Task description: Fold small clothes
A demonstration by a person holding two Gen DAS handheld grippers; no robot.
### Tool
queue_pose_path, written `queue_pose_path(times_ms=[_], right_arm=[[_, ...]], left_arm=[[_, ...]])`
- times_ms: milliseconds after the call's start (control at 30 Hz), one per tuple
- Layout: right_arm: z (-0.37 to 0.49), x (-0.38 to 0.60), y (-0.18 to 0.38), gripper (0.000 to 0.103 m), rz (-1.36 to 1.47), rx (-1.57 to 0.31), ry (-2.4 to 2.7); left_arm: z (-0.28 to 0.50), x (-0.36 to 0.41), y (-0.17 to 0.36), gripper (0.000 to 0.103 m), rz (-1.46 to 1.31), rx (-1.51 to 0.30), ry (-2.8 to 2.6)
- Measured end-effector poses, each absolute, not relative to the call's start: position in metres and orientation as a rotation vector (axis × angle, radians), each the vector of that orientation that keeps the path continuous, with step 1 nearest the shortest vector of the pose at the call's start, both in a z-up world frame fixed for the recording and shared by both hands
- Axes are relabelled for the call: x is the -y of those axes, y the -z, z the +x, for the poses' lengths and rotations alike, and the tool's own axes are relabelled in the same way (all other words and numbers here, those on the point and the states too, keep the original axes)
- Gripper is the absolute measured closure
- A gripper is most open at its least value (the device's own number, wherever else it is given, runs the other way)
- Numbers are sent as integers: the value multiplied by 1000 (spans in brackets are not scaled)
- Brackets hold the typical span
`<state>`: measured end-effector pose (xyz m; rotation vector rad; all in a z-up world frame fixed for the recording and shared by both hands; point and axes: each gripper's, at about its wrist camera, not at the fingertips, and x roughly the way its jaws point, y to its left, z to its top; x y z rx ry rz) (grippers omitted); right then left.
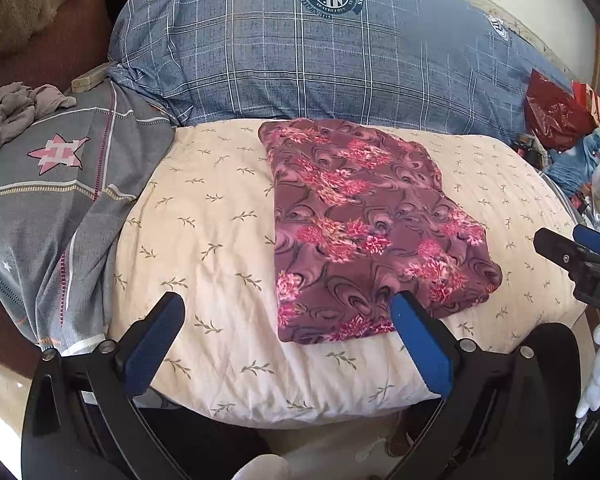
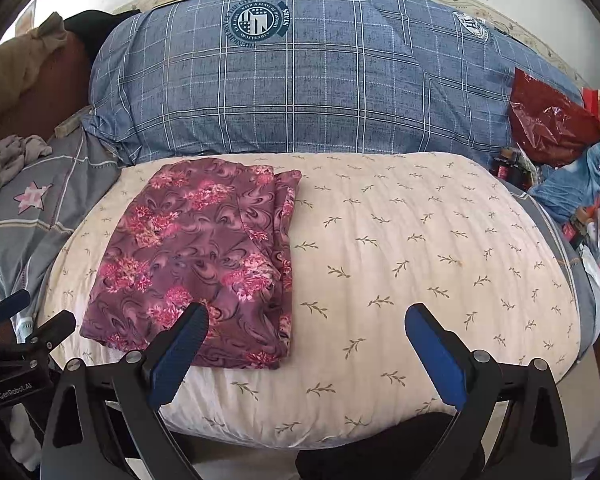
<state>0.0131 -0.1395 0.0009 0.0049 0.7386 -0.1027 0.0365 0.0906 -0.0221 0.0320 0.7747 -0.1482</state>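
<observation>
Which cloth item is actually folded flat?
The maroon floral garment on the cream pillow. The grey star-print cloth and grey-brown rag lie loose and rumpled at the left.

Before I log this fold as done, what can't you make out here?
- Floral garment: its type and inner layers, hidden by its own folds, both views.
- Its near edge: partly covered by a left gripper finger, left view.
- Right gripper: cut off by the frame edge, left view.
</observation>
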Motion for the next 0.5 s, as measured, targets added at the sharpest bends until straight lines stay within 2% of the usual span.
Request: queue_pose_path(times_ms=[500], right_arm=[[12,144,-4,3,-69,-701,117]], left_arm=[[36,-69,27,0,34,-802,181]])
